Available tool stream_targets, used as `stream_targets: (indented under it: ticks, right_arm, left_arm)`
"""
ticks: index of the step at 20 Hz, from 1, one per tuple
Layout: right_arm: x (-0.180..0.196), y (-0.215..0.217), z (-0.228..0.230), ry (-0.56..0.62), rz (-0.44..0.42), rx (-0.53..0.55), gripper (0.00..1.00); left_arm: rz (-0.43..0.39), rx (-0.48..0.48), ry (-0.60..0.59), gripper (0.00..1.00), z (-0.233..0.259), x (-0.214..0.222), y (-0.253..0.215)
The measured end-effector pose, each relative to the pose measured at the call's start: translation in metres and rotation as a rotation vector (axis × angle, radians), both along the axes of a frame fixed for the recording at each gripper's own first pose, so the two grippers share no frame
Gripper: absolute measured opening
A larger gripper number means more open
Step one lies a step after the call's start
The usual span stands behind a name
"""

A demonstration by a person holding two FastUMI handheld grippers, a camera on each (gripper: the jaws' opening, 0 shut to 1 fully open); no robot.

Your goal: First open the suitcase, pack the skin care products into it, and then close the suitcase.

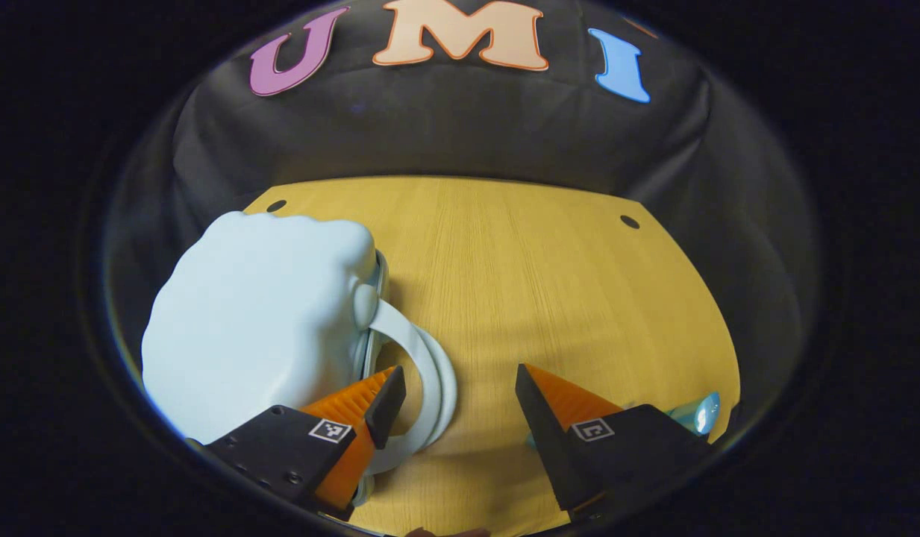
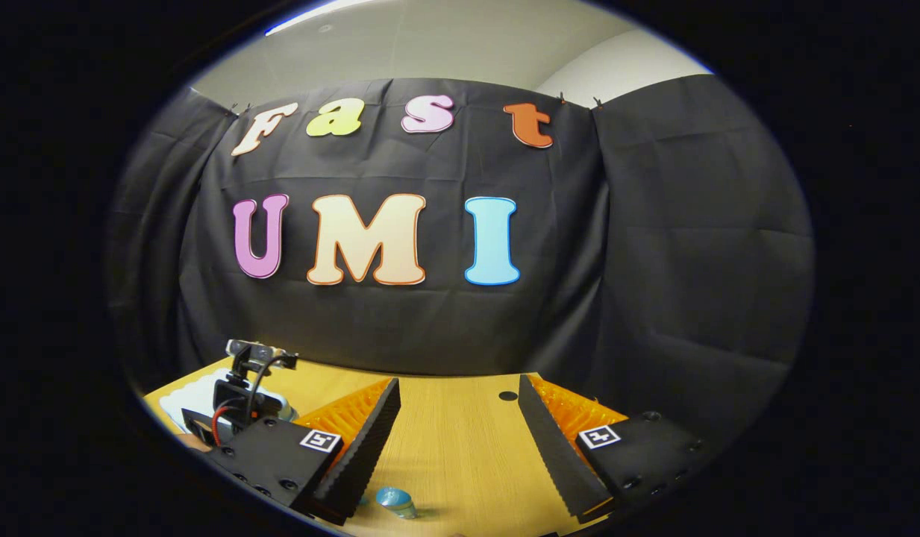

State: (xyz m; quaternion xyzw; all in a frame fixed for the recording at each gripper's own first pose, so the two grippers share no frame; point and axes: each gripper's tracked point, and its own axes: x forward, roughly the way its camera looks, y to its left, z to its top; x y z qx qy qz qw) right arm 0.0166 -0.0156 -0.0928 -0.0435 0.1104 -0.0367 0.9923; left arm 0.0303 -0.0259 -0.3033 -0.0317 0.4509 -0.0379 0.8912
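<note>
A pale blue suitcase (image 1: 258,321) lies closed on the left of the wooden table (image 1: 549,283), its looped handle (image 1: 426,373) pointing toward me. My left gripper (image 1: 460,388) stands open beside it, one fingertip resting over the handle loop and nothing pressed between the fingers. A small teal skin care bottle (image 1: 695,414) peeks out behind the other finger at the table's right edge. In the right gripper view my right gripper (image 2: 460,403) is open above the table, and a small blue-capped bottle (image 2: 396,501) lies below, between its fingers. The left gripper's body (image 2: 243,399) shows farther left, over the suitcase (image 2: 195,399).
Black cloth walls close in the table at the back and on both sides. Two small round holes (image 1: 630,221) mark the table's far corners. Bare wood stretches across the middle and right of the table.
</note>
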Motion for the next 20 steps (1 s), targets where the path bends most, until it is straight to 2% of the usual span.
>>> stream_targets:
  ticks: [5,8,10,11,14,15,16,17,20]
  right_arm:
    - [0.002,0.001,-0.005,0.011,-0.005,-0.005,0.98]
    - [0.004,0.005,-0.008,0.015,0.003,-0.009,0.99]
    - [0.005,0.006,-0.008,0.012,0.007,-0.009,0.98]
    - [0.007,0.007,-0.008,0.011,0.009,-0.01,0.98]
    - [0.009,0.012,-0.011,0.01,0.019,-0.008,0.98]
    - [0.009,0.014,-0.011,0.01,0.024,-0.005,0.99]
    - [0.009,0.017,-0.011,0.008,0.03,-0.001,0.99]
    - [0.009,0.02,-0.01,0.005,0.035,0.001,0.98]
    - [0.009,0.027,-0.008,-0.01,0.056,0.003,0.99]
  left_arm:
    - [0.034,-0.034,0.105,0.92,-0.018,0.004,-0.002]
    - [0.021,-0.08,0.162,0.91,-0.027,0.003,-0.009]
    - [0.015,-0.085,0.163,0.86,-0.025,0.003,-0.006]
    - [0.017,-0.064,0.161,0.68,-0.024,0.003,0.001]
    - [0.026,-0.056,0.159,0.24,-0.024,0.004,0.011]
    - [0.02,-0.054,0.166,0.16,-0.022,0.002,0.013]
    - [0.012,-0.054,0.163,0.15,-0.022,0.003,0.012]
    - [0.0,-0.052,0.157,0.09,-0.02,0.003,0.011]
    - [-0.024,-0.013,0.134,0.05,-0.014,0.004,0.012]
